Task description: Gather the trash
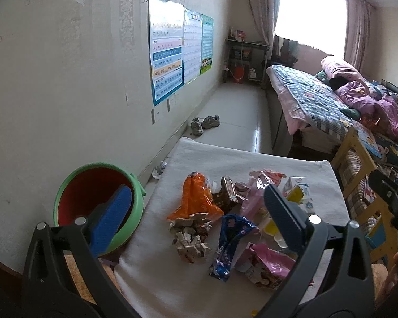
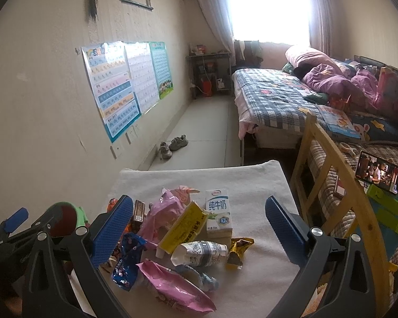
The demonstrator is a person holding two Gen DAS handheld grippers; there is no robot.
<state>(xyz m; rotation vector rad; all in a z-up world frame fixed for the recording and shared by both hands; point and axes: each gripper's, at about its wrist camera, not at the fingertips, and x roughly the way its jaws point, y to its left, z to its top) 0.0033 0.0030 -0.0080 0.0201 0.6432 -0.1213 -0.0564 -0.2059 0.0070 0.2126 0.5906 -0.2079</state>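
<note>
The left gripper point(image 1: 199, 213) is hanging wide open and gripping nothing, its blue pads spread apart above the trash pile; its left pad point(image 1: 111, 218) is showing in front of the green bucket point(image 1: 74, 188) with the red inside, which is standing just beside the table's left edge. The right gripper point(image 2: 199, 224) is likewise spreading its fingers fully, empty, hovering over the right part of the pile without touching anything.

The trash is lying on the white-clothed table point(image 1: 252, 159). Counted across both views: one orange snack bag point(image 1: 196, 198), one blue wrapper point(image 1: 230, 241), one brown carton point(image 1: 228, 193), one ball of crumpled paper point(image 1: 191, 235), two pink bags, one far point(image 2: 164, 212) and one near point(image 2: 172, 286), one white milk carton point(image 2: 219, 212), one yellow packet point(image 2: 183, 226), one white-and-grey pouch point(image 2: 199, 253) and one small gold wrapper point(image 2: 238, 249). One more crumpled scrap point(image 1: 159, 169) is lying on the floor by the wall.
</note>
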